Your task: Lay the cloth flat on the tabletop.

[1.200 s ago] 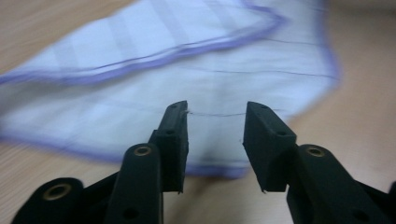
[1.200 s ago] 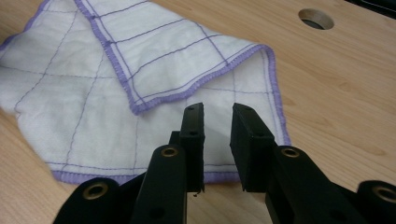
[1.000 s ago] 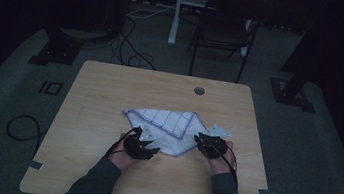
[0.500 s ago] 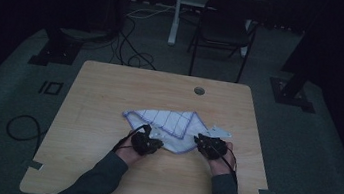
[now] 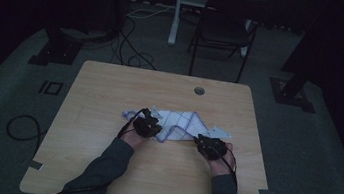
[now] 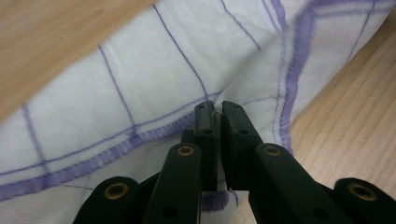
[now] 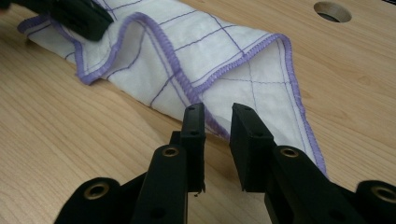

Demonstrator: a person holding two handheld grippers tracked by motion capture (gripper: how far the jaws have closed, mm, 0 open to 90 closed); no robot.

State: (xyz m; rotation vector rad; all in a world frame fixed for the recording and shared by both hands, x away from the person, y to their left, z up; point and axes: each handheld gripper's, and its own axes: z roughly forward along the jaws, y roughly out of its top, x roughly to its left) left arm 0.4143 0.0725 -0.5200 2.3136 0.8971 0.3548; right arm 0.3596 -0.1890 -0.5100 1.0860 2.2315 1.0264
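A white cloth (image 5: pixel 176 123) with purple grid lines and a purple hem lies crumpled and partly folded at the middle of the wooden table (image 5: pixel 110 89). My left gripper (image 5: pixel 150 122) rests on the cloth's left part. In the left gripper view its jaws are shut on a fold of the cloth (image 6: pixel 140 84) at the stitched hem, at the left gripper (image 6: pixel 215 112). My right gripper (image 5: pixel 203 139) sits at the cloth's near right corner. Its jaws stand a little apart just before the cloth (image 7: pixel 187 56), at the right gripper (image 7: pixel 215 116), with nothing between them.
A round cable hole (image 5: pixel 199 90) lies in the table beyond the cloth, also seen as the hole (image 7: pixel 332 10). A dark chair (image 5: pixel 224 28) and a white post stand behind the table. Cables (image 5: pixel 19 127) lie on the floor at the left.
My left gripper has moved away from the person and to the right, carrying the cloth's edge over the rest of it. The right gripper has hardly moved.
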